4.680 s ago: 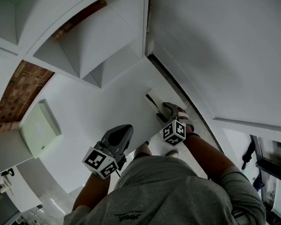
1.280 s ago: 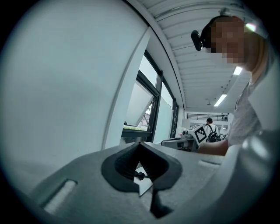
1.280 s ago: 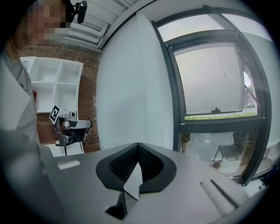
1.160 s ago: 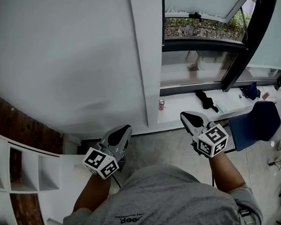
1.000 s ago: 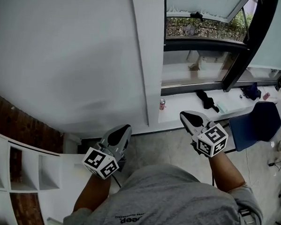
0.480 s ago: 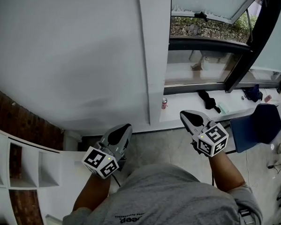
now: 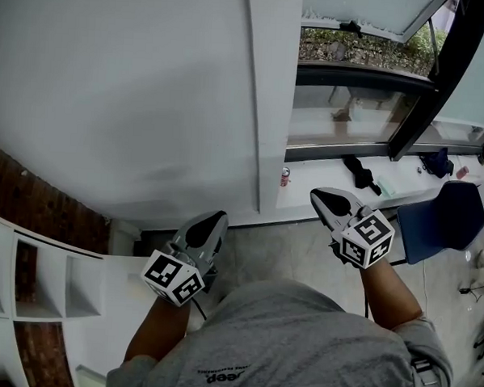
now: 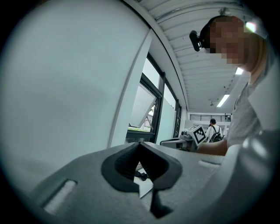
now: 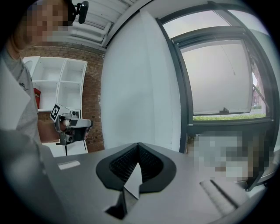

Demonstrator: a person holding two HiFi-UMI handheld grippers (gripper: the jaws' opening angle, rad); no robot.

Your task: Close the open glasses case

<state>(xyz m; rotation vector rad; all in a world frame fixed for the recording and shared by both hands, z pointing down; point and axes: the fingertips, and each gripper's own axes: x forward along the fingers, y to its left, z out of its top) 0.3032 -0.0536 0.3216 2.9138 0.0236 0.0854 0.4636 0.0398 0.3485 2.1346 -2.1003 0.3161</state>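
- Two grippers are in our hands, both held out below the window and well apart from each other.
- Our left gripper is to the lower left of the window, in front of the white wall. Its jaws are closed tip to tip, with nothing between them.
- Our right gripper is just below the window, with its tip over the white sill. Its jaws are closed as well, and empty.
- On the sill under the window we see a small can at the left end and a dark thing further right.
- A blue chair stands below the window's right part, beside our right arm.
- White shelves and a strip of brick lie far to the lower left of the window.
- We cannot make out the glasses case in any view, and we cannot tell whether the dark thing is it.
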